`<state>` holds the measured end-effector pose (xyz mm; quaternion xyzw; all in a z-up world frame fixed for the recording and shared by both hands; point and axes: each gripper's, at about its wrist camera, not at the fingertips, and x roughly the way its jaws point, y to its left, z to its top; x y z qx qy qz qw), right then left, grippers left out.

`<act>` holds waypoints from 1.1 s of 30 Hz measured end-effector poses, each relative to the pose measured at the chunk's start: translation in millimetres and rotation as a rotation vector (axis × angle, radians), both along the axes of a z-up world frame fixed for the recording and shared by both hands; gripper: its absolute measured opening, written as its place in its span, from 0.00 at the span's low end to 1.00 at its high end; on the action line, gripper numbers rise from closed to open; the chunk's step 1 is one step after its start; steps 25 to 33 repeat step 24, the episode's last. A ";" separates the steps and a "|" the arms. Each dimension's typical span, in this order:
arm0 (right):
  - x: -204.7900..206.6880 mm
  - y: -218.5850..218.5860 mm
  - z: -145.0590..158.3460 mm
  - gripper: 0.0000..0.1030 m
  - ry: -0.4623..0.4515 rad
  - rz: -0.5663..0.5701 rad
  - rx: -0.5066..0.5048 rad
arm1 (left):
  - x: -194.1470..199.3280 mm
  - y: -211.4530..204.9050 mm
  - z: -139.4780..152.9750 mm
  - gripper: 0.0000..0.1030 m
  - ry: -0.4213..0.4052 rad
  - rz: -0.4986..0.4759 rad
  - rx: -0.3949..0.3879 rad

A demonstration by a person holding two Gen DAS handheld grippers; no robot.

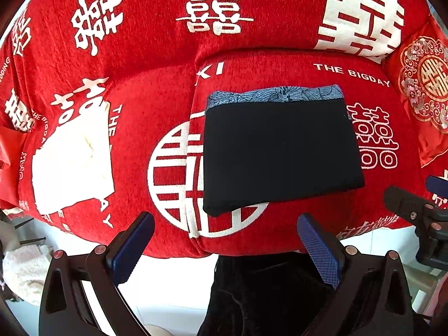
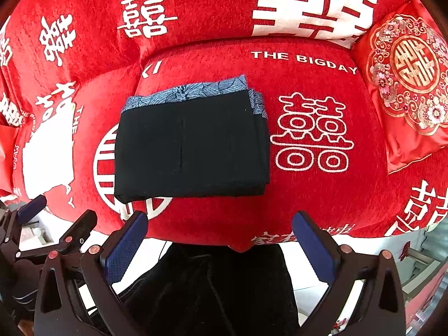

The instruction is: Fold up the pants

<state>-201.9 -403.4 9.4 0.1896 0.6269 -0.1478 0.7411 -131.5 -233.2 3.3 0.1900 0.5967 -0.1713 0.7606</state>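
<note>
The black pants (image 1: 280, 154) lie folded into a squat rectangular packet on the seat cushion of the red sofa (image 1: 156, 89), toward the cushion's left seam and a little back from its front edge, squarely stacked on a folded blue-grey patterned garment (image 1: 275, 94) whose strip shows along the far edge and, in the right wrist view, at the right corner. The neat stacking suggests the folding is finished or nearly so, with the packet parked on a growing pile. Both tools hang off the front edge of the sofa, clear of the cloth: the left gripper (image 1: 225, 249) has its fingers spread wide and holds nothing, and the right gripper (image 2: 219, 245) is likewise spread and empty. The pants look matte, dense and smooth, with crisp edges and a faint seam down the top face; the sofa cover is nubby chenille printed with white double-happiness characters. A satin embroidered cushion (image 2: 406, 89) sits at the right corner, and a folded white garment (image 1: 74, 162) rests on the left seat cushion.
</note>
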 end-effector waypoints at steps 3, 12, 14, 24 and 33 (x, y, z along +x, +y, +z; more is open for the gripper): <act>0.4 1.2 -0.2 1.00 0.003 0.005 -0.003 | -0.3 0.1 -1.4 0.99 0.006 -0.006 0.002; -0.5 5.0 -2.5 1.00 0.022 0.024 -0.021 | -2.7 2.0 -2.4 0.99 0.013 -0.003 -0.010; -1.0 5.8 -3.5 1.00 0.026 0.029 -0.024 | -4.3 1.7 -0.7 0.99 0.004 -0.005 -0.015; -2.7 10.8 -2.7 1.00 0.026 0.038 -0.031 | -9.0 3.6 0.8 0.99 -0.005 -0.008 -0.015; -2.7 10.8 -2.7 1.00 0.026 0.038 -0.031 | -9.0 3.6 0.8 0.99 -0.005 -0.008 -0.015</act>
